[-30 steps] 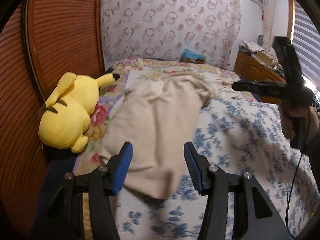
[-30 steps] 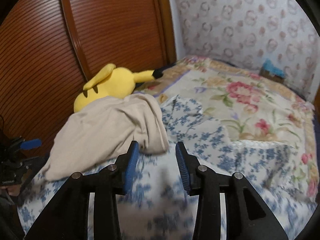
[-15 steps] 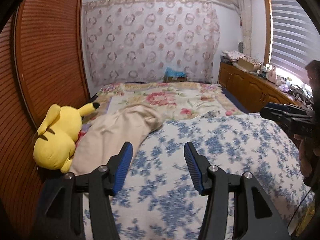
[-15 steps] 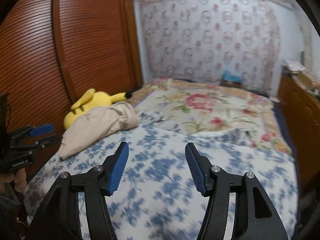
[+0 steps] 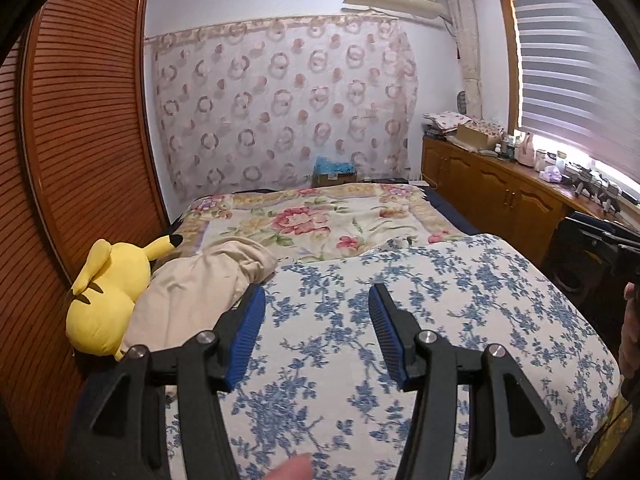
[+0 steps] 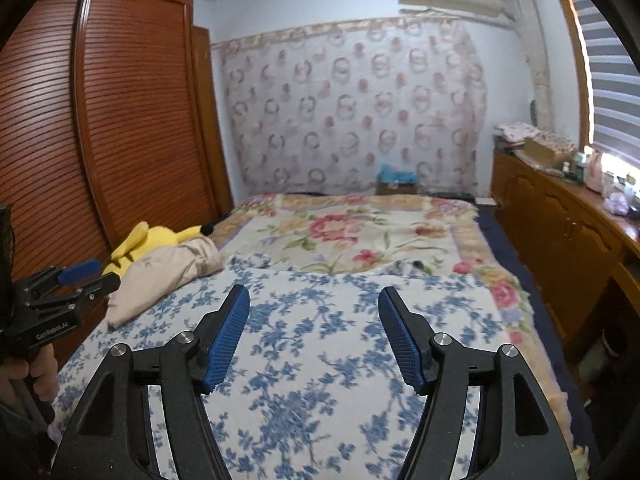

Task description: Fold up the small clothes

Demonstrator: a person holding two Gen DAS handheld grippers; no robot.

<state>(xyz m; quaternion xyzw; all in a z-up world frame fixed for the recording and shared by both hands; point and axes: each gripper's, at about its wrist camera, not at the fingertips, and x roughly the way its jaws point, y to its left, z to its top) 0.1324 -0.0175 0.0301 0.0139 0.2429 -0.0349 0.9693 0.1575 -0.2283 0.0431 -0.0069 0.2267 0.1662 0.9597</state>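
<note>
A beige garment (image 5: pixel 192 292) lies in a loose heap at the left side of the bed, against a yellow plush toy (image 5: pixel 106 296). It also shows in the right wrist view (image 6: pixel 168 272). My left gripper (image 5: pixel 316 320) is open and empty, held above the blue-flowered blanket (image 5: pixel 400 320), to the right of the garment. My right gripper (image 6: pixel 314 320) is open and empty, well back from the garment. The left gripper also shows at the left edge of the right wrist view (image 6: pixel 86 278).
A wooden slatted wardrobe (image 5: pixel 80 140) runs along the bed's left side. A wooden cabinet (image 5: pixel 500 192) with clutter stands along the right under the window. A rose-pattern quilt (image 5: pixel 320 220) covers the far half of the bed. A box (image 5: pixel 334 170) sits at the headboard wall.
Both grippers have pulled back and up from the beige garment, which now lies far off at the left by the plush toy. Both stay open.
</note>
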